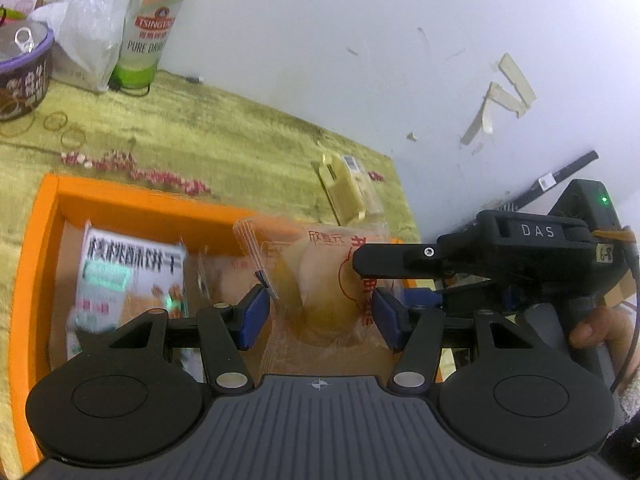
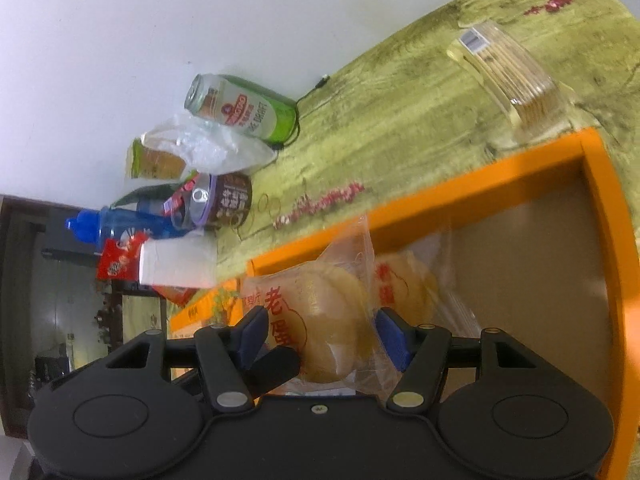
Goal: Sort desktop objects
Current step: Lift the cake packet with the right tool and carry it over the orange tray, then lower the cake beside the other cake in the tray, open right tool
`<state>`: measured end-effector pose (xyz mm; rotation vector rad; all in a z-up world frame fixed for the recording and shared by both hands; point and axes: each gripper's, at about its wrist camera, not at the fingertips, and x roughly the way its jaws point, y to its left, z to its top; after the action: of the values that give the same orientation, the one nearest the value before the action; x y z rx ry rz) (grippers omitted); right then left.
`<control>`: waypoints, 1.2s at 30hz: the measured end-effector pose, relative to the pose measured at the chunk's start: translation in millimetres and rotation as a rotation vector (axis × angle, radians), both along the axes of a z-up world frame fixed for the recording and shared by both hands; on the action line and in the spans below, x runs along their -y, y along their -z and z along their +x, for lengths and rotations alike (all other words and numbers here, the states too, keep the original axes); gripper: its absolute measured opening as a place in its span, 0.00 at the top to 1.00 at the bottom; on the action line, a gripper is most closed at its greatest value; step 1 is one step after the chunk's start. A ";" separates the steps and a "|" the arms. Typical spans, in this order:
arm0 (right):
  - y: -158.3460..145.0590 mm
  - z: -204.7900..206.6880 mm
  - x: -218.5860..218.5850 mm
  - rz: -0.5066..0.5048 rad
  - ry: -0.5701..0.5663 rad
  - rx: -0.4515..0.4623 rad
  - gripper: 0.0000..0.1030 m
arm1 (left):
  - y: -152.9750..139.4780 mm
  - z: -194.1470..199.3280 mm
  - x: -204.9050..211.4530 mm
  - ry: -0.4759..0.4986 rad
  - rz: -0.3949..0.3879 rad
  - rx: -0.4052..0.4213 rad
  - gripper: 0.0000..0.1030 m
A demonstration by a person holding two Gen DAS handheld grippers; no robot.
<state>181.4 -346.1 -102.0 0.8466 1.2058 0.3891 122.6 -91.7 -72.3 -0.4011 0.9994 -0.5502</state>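
Your left claw [image 1: 320,312] is clamped on a clear-wrapped pastry bun [image 1: 320,280] with red lettering, its blue pads pressed against both sides of the wrapper, and the bun hangs over the orange tray [image 1: 40,260] on the bench [image 1: 220,140]. Your right claw [image 2: 318,336] is clamped on a second wrapped pastry bun [image 2: 332,320] of the same kind, above the same tray's near-left corner; a third such bun [image 2: 408,284] lies inside the tray just behind it. From the left wrist view you can see the right claw's black finger reaching in beside the bun you hold there, so the two claws sit close together. A white-and-green snack packet [image 1: 128,280] lies in the tray's left part. Outside the tray, a clear pack of crackers [image 2: 512,80] rests on the green cloth just beyond the tray's far rim. Against the wall stand a beer can [image 1: 152,24], a crumpled plastic bag [image 1: 88,28] and a purple-rimmed tin [image 1: 24,68], with rubber bands [image 1: 60,128] near them.
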 end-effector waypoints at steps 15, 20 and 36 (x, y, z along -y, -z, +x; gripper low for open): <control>48.6 -38.1 -5.1 0.003 -0.040 -0.094 0.42 | 37.0 -31.4 9.2 0.011 0.068 -0.119 0.44; 60.2 -41.9 -7.5 0.003 -0.054 -0.122 0.42 | 44.2 -32.8 14.1 0.026 0.115 -0.144 0.44; 82.9 -51.2 -16.6 -0.042 -0.084 -0.168 0.42 | 65.2 -33.3 19.9 0.052 0.221 -0.206 0.40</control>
<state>130.2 -329.6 -184.8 0.8065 1.4040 0.3645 89.3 -111.7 -137.4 -0.2377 1.2581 -0.4451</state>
